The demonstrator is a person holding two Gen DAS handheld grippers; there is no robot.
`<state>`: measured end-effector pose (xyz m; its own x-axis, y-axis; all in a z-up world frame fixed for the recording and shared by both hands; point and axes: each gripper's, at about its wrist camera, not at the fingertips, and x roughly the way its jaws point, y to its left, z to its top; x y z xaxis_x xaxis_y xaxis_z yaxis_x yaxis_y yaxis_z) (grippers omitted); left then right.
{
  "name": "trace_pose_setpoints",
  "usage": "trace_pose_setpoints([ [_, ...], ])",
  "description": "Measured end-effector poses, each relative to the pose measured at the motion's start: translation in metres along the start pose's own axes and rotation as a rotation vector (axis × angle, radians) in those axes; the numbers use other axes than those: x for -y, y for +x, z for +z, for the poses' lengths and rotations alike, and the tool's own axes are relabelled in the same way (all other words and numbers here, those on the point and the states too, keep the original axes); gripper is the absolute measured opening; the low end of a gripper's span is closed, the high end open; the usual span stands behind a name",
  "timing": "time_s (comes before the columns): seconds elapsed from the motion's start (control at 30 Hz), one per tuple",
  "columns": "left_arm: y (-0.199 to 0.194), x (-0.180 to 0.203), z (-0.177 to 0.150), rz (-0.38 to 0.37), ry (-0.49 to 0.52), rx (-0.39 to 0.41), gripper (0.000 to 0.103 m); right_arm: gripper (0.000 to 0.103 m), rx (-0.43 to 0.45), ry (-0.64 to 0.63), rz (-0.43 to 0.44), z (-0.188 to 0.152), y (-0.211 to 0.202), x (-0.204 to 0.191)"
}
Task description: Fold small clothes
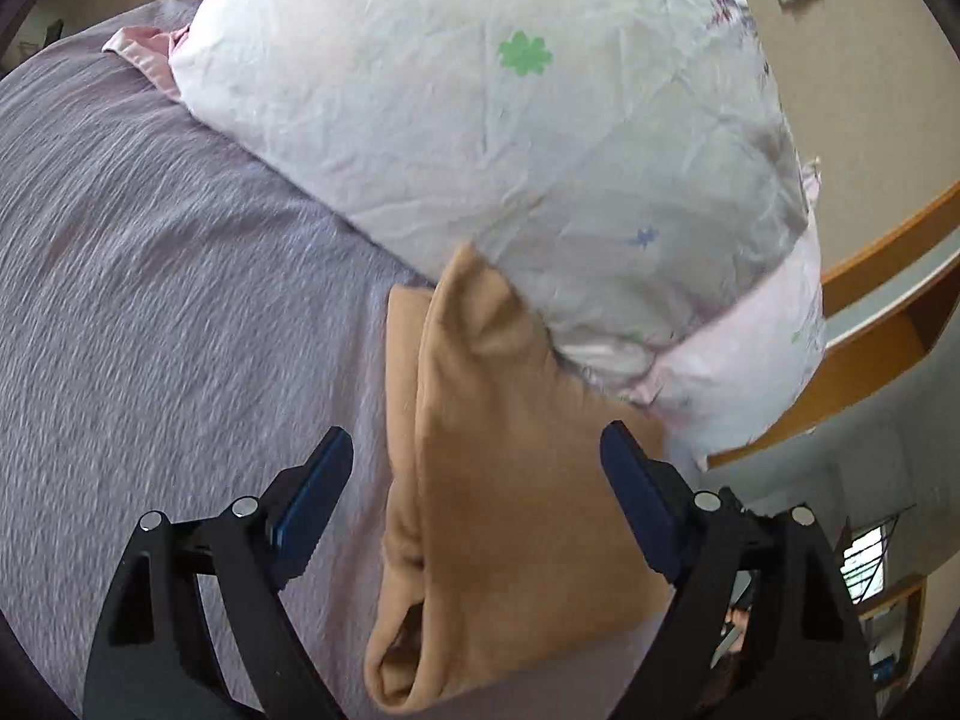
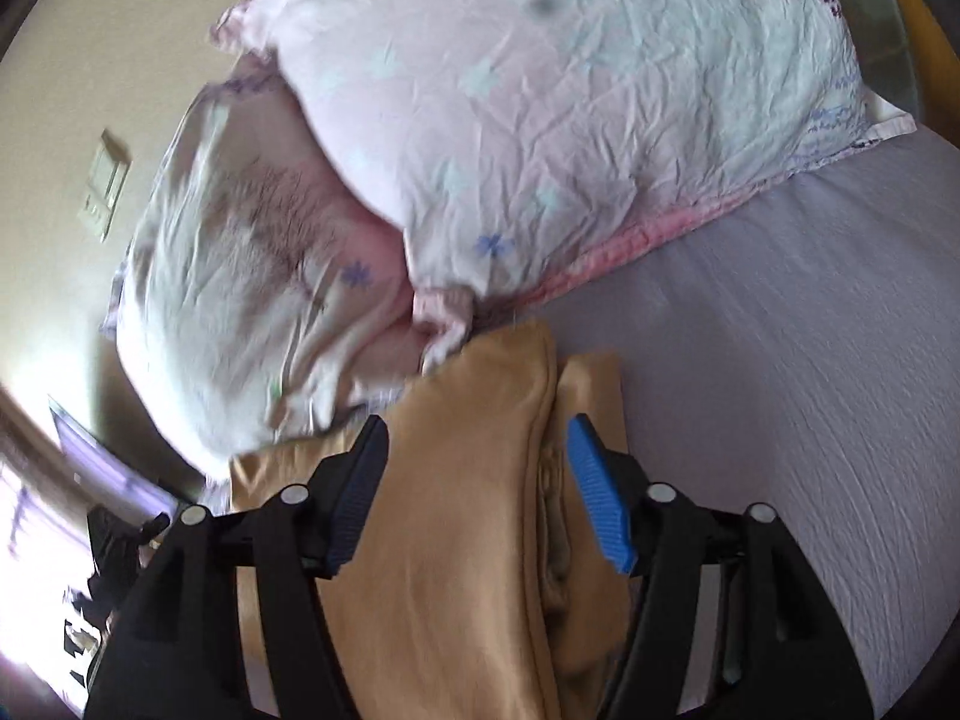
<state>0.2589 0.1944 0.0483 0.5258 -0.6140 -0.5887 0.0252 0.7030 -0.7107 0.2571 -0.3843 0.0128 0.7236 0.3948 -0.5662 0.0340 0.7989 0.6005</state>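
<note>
Shelving (image 1: 888, 324) shows only leftward; both tongs (image 1: 474, 468) (image 2: 477, 450) gape wide over tan garment (image 1: 510, 510).

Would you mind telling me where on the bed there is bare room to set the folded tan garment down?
Bare lilac bedsheet runs left of the tan garment and below the floral pillow; the right wrist view shows the same open stretch. It is crowded where the garment's far end touches the pillows.
</note>
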Motion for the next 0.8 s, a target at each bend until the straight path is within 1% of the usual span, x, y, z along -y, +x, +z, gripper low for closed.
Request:
trace_pose_setpoints([
  [0.03, 0.001, -0.002, -0.01, -0.001, 0.009, -0.023, 0.085, 0.044, -0.033, -0.017, -0.003, -0.008, 0.003, 0.002],
  [0.07, 0.0, -0.003, -0.019, 0.003, 0.018, -0.049, 0.085, 0.04, -0.059, -0.025, -0.009, -0.013, 0.008, 0.003],
  [0.1, 0.001, -0.005, -0.026, 0.007, 0.024, -0.063, 0.085, 0.039, -0.08, -0.028, -0.011, -0.018, 0.011, 0.004],
  [0.13, 0.002, -0.004, -0.029, 0.008, 0.025, -0.072, 0.085, 0.035, -0.101, -0.033, -0.013, -0.022, 0.015, 0.004],
  [0.17, 0.003, -0.005, -0.034, 0.009, 0.021, -0.086, 0.085, 0.015, -0.128, -0.043, -0.029, -0.024, 0.023, 0.001],
  [0.2, 0.008, 0.0, -0.035, 0.007, 0.016, -0.096, 0.085, 0.005, -0.138, -0.057, -0.044, -0.027, 0.028, -0.002],
  [0.23, 0.012, 0.0, -0.035, 0.007, 0.012, -0.106, 0.085, 0.005, -0.131, -0.057, -0.043, -0.029, 0.029, -0.001],
  [0.33, 0.019, 0.003, -0.042, 0.007, 0.008, -0.136, 0.085, 0.005, -0.058, 0.006, 0.004, -0.031, 0.014, 0.009],
  [0.37, 0.021, 0.004, -0.044, 0.007, 0.01, -0.155, 0.085, 0.006, -0.057, 0.005, 0.011, -0.03, 0.014, 0.008],
  [0.4, 0.022, 0.006, -0.046, 0.013, 0.023, -0.148, 0.085, 0.009, -0.058, -0.01, 0.007, -0.031, 0.013, 0.007],
  [0.43, 0.023, 0.006, -0.047, 0.019, 0.031, -0.151, 0.085, 0.018, -0.058, -0.017, -0.012, -0.033, 0.012, 0.006],
  [0.47, 0.024, 0.008, -0.048, 0.022, 0.036, -0.148, 0.085, 0.035, -0.053, -0.007, -0.014, -0.032, 0.011, 0.006],
  [0.5, 0.025, 0.008, -0.049, 0.019, 0.029, -0.143, 0.085, 0.045, -0.045, 0.013, 0.008, -0.03, 0.009, 0.009],
  [0.53, 0.025, 0.008, -0.05, 0.012, 0.018, -0.136, 0.084, 0.06, -0.025, 0.04, 0.04, -0.029, 0.004, 0.013],
  [0.57, 0.026, 0.007, -0.051, 0.005, -0.004, -0.129, 0.066, 0.062, 0.005, 0.063, 0.061, -0.028, -0.002, 0.016],
  [0.6, 0.029, 0.003, -0.053, 0.01, -0.035, -0.134, 0.054, 0.062, 0.024, 0.075, 0.07, -0.027, -0.006, 0.019],
  [0.63, 0.033, 0.0, -0.054, 0.023, -0.071, -0.14, 0.024, 0.064, 0.041, 0.091, 0.082, -0.025, -0.009, 0.022],
  [0.67, 0.037, -0.007, -0.055, -0.001, -0.126, -0.156, 0.015, 0.066, 0.059, 0.116, 0.097, -0.025, -0.013, 0.027],
  [0.73, 0.036, -0.013, -0.054, -0.044, -0.182, -0.142, 0.011, 0.067, 0.085, 0.161, 0.105, -0.023, -0.018, 0.035],
  [0.8, 0.03, -0.002, -0.05, -0.096, -0.188, -0.11, 0.01, 0.068, 0.106, 0.194, 0.105, -0.022, -0.023, 0.041],
])
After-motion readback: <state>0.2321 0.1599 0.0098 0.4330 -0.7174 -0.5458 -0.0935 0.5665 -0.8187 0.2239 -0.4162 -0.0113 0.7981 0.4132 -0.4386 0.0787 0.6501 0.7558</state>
